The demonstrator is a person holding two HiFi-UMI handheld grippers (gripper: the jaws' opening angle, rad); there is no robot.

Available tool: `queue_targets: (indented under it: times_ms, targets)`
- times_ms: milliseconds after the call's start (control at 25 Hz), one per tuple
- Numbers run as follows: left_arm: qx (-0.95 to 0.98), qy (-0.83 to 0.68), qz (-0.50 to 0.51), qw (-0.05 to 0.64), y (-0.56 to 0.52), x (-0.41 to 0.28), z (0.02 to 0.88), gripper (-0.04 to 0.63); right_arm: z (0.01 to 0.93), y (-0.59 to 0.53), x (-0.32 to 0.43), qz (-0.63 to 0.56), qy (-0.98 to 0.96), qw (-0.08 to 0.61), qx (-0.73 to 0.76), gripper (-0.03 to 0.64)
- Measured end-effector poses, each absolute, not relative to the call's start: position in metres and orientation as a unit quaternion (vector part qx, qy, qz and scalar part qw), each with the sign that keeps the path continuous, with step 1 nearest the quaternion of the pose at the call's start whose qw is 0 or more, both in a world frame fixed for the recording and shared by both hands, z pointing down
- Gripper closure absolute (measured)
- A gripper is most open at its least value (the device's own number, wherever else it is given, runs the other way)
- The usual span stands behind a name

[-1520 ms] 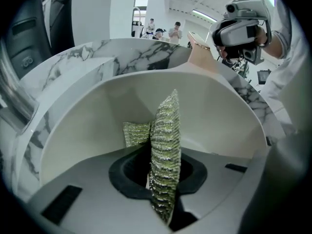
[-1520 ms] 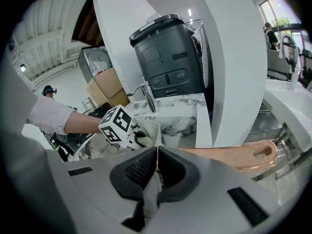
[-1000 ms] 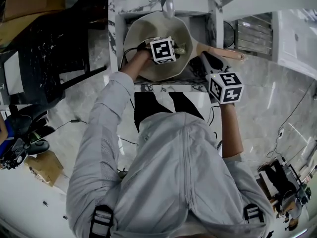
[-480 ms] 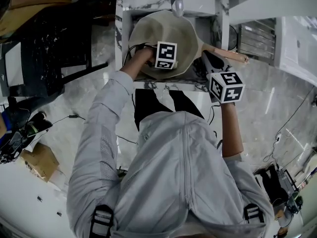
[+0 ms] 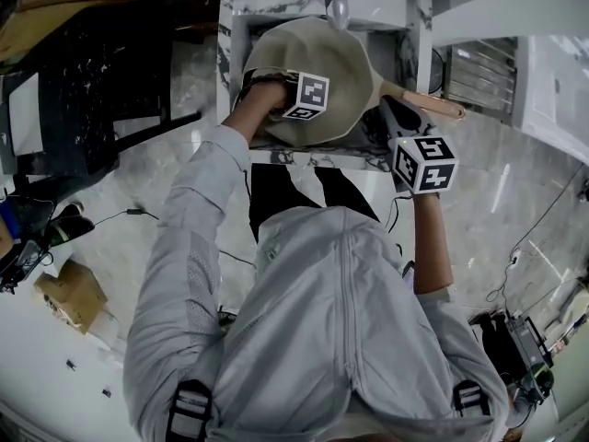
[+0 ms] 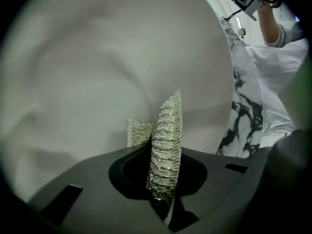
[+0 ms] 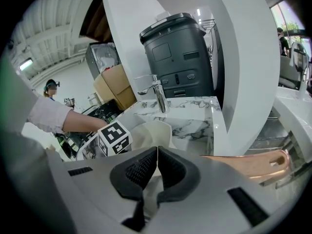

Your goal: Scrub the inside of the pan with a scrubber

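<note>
Since left gripper [image 6: 163, 182] clamps scrubber [image 6: 166, 140] inside pan [image 6: 97, 67], press flat, sweep toward 3 o'clock handle [image 5: 433, 105]; right gripper [image 7: 157, 156] closed, empty.

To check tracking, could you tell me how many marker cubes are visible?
2: one on the left gripper in the round beige pan, one on the right gripper beside its handle.

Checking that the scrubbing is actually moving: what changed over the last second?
The left gripper, shut on the scrubber, tilted and slid slightly left across the inside of the pan. The pan, and the right gripper shut empty beside its handle, stayed put.
</note>
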State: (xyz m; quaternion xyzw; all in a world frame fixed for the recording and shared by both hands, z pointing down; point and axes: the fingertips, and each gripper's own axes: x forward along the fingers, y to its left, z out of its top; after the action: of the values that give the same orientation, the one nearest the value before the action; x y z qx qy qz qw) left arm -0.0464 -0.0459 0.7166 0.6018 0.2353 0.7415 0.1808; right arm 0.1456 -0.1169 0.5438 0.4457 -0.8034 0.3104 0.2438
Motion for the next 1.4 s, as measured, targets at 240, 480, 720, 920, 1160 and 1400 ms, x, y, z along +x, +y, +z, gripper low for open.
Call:
queue_targets:
  times_ms: [240, 480, 720, 920, 1160, 1400]
  targets:
    - [0.589, 0.177, 0.769, 0.173, -0.073, -0.060, 0.729, 0.525, 0.548, -0.119, 0.150, 0.314, -0.800, 0.242, 0.450, 0.581]
    - [0.627, 0.040, 0.756, 0.180, -0.128, -0.058, 0.739, 0.525, 0.552, -0.119, 0.155, 0.319, -0.798, 0.237, 0.452, 0.581]
    - [0.701, -0.102, 0.677, 0.201, -0.183, -0.029, 0.738, 0.525, 0.552, -0.122, 0.159, 0.320, -0.798, 0.234, 0.454, 0.581]
    - [0.759, -0.143, 0.605, 0.193, -0.200, 0.007, 0.735, 0.525, 0.553, -0.123, 0.165, 0.320, -0.795, 0.233, 0.460, 0.581]
    - [0.798, -0.103, 0.574, 0.151, -0.192, 0.052, 0.722, 0.526, 0.554, -0.123, 0.166, 0.323, -0.793, 0.231, 0.462, 0.581]
    - [0.814, -0.033, 0.554, 0.168, -0.156, 0.079, 0.710, 0.526, 0.552, -0.123, 0.160, 0.323, -0.795, 0.231, 0.458, 0.581]
